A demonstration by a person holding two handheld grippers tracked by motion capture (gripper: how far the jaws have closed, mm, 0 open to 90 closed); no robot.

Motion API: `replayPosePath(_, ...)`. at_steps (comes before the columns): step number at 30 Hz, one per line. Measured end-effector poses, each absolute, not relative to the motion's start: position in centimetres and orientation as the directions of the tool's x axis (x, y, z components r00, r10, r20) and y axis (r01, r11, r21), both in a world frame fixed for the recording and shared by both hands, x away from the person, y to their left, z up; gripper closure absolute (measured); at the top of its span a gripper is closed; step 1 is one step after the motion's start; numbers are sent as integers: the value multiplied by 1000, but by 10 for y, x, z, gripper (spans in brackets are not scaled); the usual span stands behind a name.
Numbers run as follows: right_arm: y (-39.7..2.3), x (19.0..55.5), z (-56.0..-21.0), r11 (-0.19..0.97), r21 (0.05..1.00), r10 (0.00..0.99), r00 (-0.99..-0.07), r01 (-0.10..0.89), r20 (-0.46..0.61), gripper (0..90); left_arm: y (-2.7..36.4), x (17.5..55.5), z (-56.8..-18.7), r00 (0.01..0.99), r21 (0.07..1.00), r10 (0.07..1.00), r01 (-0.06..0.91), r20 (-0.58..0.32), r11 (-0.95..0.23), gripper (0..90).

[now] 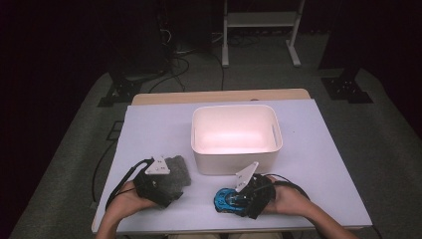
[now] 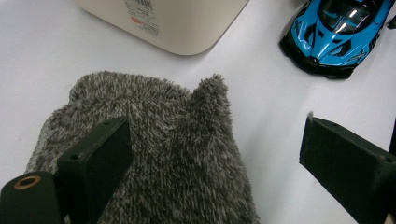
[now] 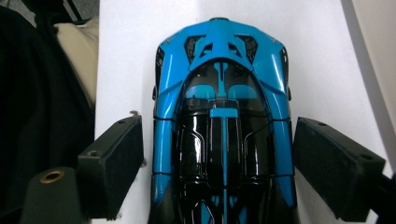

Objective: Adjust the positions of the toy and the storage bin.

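Nearest to us, our right gripper (image 3: 219,172) straddles the blue toy sports car (image 3: 222,126), its jaws spread to either side of the glossy body with a sliver of gap at each flank, so nothing is gripped yet. The car sits on the white tabletop (image 1: 159,129) at the near edge, just in front of the bin. We judge this to be the grasp step: the next move calls for closing the pads squarely on the car's smooth, hard, tapering sides, low enough that the slick paint does not slide out. Our left gripper (image 2: 215,158) hovers over a grey fuzzy fabric piece (image 2: 154,154), which lies flat at the near left; one jaw sits over the pile, the other over bare table, and the jaws stand wide apart, holding nothing. The fabric is soft, shaggy and limp, so it will need a pinch downward into the nap. Farther off stands the white plastic bin (image 1: 236,162), rounded at its corners, open-topped and empty inside, the likely destination for both.
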State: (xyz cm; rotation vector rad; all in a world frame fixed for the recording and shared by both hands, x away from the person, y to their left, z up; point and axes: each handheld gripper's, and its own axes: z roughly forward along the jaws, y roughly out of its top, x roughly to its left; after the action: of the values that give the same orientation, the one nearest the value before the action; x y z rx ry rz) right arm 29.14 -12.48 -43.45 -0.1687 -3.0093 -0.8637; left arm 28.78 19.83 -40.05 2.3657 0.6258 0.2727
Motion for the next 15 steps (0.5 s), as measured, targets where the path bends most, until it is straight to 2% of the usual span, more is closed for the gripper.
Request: replayPosePath(15,-118,291,-442,868,488,105,-994,94,7,161,198,288,-402,866,651,499,363,27,-667,88)
